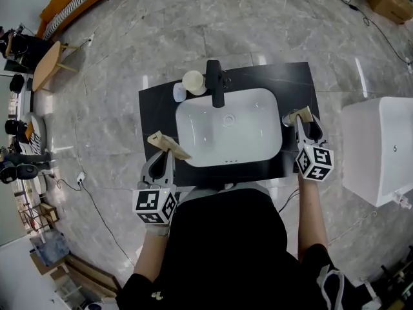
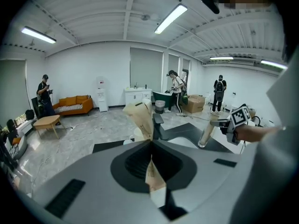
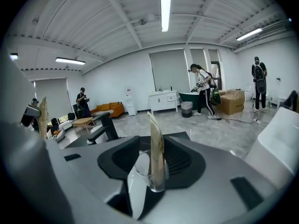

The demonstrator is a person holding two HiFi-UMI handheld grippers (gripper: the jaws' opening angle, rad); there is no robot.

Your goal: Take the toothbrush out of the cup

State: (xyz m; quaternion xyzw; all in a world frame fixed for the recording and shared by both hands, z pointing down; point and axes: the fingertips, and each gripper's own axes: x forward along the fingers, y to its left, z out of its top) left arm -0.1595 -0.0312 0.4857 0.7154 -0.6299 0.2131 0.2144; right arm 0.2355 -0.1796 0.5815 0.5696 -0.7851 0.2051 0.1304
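Slanting downward, left gripper (image 1: 168, 155) clamps a seemingly paper-wrapped toothbrush (image 2: 140, 118); right gripper (image 1: 306, 124), jaws apart, flanks the cup (image 3: 149, 174).

cup (image 3: 145, 176) clear glass; toothbrush packet (image 2: 141, 119) matt brown paper; basin (image 1: 193, 118) glossy white; faucet (image 1: 217, 82) matt black; floor (image 1: 129, 44) polished grey stone

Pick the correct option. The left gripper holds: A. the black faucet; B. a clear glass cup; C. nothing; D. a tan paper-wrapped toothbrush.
D: the left gripper is shut on the tan paper-wrapped toothbrush, while the glass cup stands between the right gripper's open jaws.
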